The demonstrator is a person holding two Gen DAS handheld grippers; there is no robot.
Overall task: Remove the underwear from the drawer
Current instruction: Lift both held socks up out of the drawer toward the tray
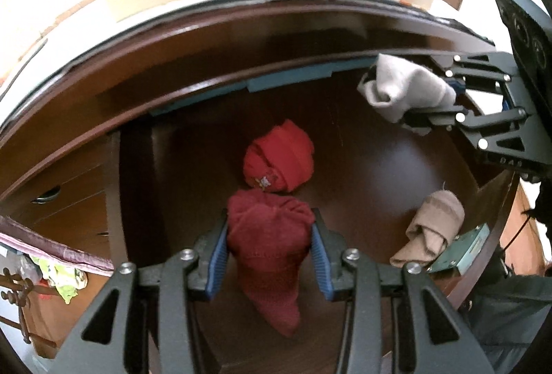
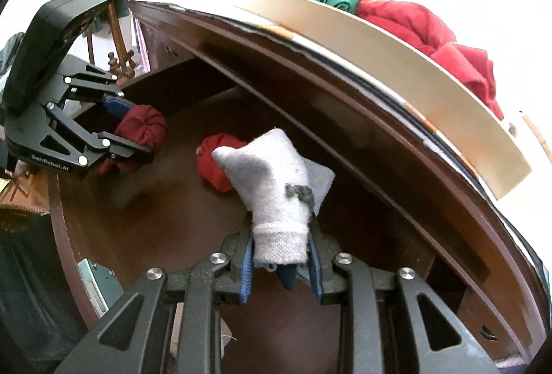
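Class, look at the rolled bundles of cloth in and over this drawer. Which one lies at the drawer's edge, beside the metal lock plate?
The beige bundle. It lies loose beside the lock plate; the bright red bundle sits mid-drawer, and the dark red bundle and white bundle are held in grippers.

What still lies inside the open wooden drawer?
A bright red bundle and a beige roll lie in the drawer. The held dark red bundle hides the floor behind it.

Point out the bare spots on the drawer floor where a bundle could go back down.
Bare wood lies right of the bright red bundle, between it and the beige roll, and toward the drawer back wall. The left front is filled by the left hand-held gripper with its dark red bundle.
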